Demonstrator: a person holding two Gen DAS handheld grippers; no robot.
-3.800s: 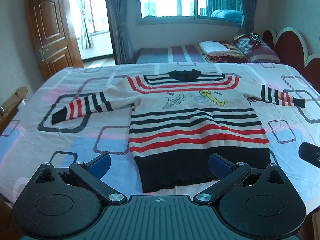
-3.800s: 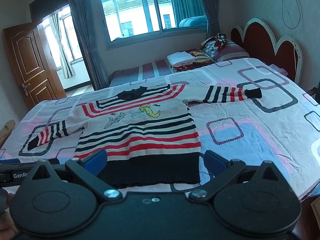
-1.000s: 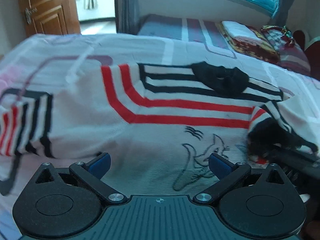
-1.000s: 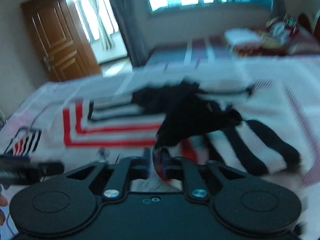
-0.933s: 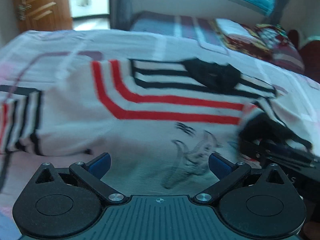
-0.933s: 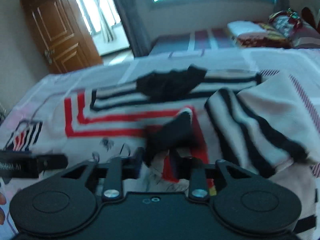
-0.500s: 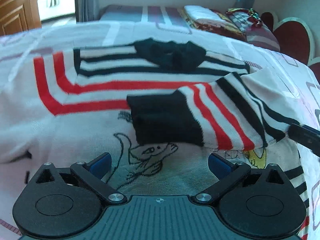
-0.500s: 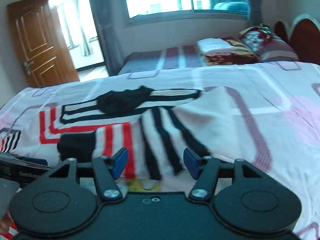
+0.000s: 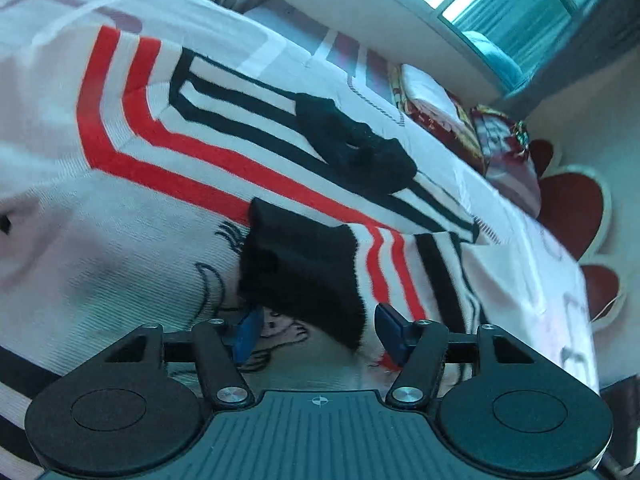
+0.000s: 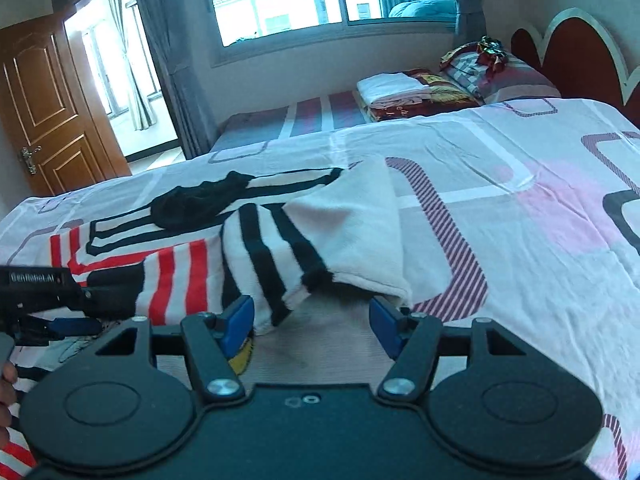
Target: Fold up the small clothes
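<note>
Sweater [image 9: 168, 184] lies flat on our bed [image 10: 520, 184], one sleeve [image 10: 272, 256] folded across it. Our left gripper [image 9: 316, 330] has been closing round the black cuff [image 9: 300, 272]. Our right gripper [image 10: 310, 320] stands open, holding nothing.

A: Where is there room to pass?

B: On the right the bed sheet [image 10: 520, 216] lies bare and flat as far as the headboard [image 10: 576, 48].

A: And what blocks the way?

B: The folded-over sleeve [image 10: 280, 248] humps up on the sweater [image 9: 132, 152], just ahead of the right gripper [image 10: 310, 322]. To the left, the left gripper [image 9: 316, 330] sits low at the sleeve's black cuff [image 9: 300, 268] (its jaws have just been closing, cuff between them). At the far end, folded bedding [image 10: 404, 94] and pillows [image 10: 496, 70] crowd the wall.
</note>
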